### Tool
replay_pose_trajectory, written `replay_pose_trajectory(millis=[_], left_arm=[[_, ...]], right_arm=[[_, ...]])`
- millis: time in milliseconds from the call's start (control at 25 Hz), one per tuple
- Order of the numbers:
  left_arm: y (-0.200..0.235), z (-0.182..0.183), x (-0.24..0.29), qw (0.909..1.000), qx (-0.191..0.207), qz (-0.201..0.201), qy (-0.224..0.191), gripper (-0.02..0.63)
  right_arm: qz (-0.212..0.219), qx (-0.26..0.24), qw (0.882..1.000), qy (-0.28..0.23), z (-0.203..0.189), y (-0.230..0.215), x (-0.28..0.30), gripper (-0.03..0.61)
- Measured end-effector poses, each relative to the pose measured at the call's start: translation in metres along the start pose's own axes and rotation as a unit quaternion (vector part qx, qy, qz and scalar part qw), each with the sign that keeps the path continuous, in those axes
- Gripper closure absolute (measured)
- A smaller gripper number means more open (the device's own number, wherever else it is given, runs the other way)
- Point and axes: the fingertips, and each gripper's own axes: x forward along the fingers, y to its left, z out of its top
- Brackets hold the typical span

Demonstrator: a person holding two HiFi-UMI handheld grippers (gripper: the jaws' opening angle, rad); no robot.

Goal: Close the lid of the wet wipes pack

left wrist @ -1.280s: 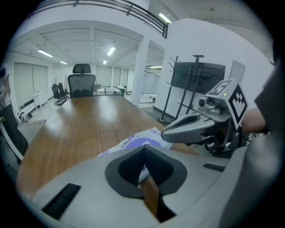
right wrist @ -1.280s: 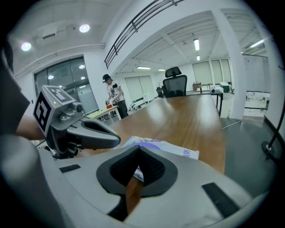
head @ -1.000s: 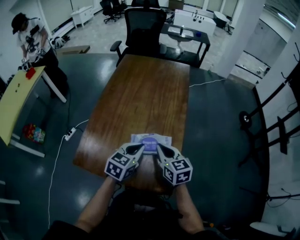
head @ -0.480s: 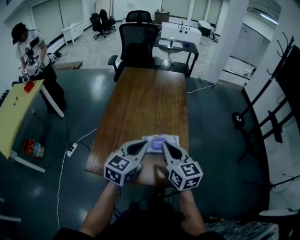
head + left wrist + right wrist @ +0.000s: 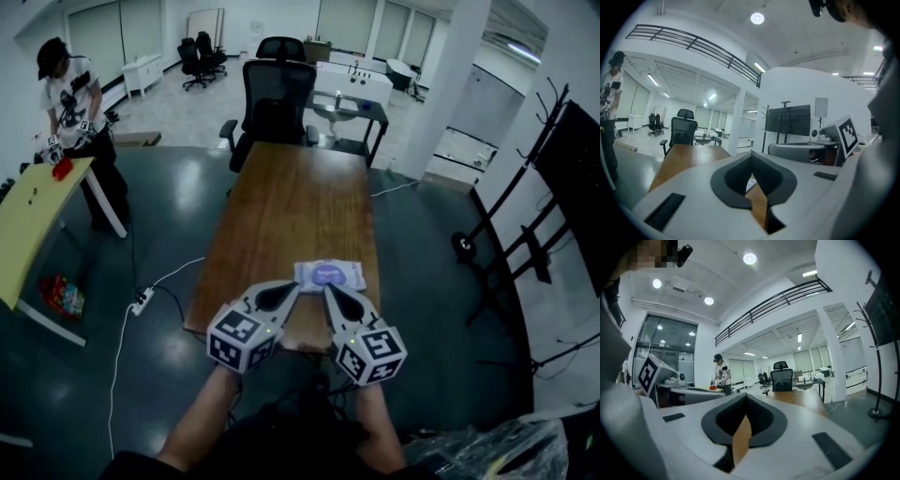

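- Left gripper [image 5: 290, 288]: jaws closed, empty, raised just near of the pack.
- Wet wipes pack [image 5: 329, 275]: flat at the table's [image 5: 281, 197] near end; lid apparently down.
- Right gripper [image 5: 331, 291]: jaws closed, empty. Closing judged done; next move is only to confirm the seal.

The left gripper [image 5: 296, 285] and the right gripper [image 5: 327, 287] are light grey shells which narrow to a point, each with a black lining around the jaws and a cube [image 5: 242, 337] of black-and-white square markers, behind them bare forearms [image 5: 202, 412] and dark clothing [image 5: 281, 439].
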Motion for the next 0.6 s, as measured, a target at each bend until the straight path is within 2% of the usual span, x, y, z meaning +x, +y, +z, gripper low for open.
replay_pose_trajectory(millis=[600], left_arm=[[-0.026,0.014,-0.032,0.9994,0.004,-0.023,-0.024,0.612]], right_arm=[[0.0,-0.024,1.0,-0.018,0.013,0.035,-0.022,0.569]])
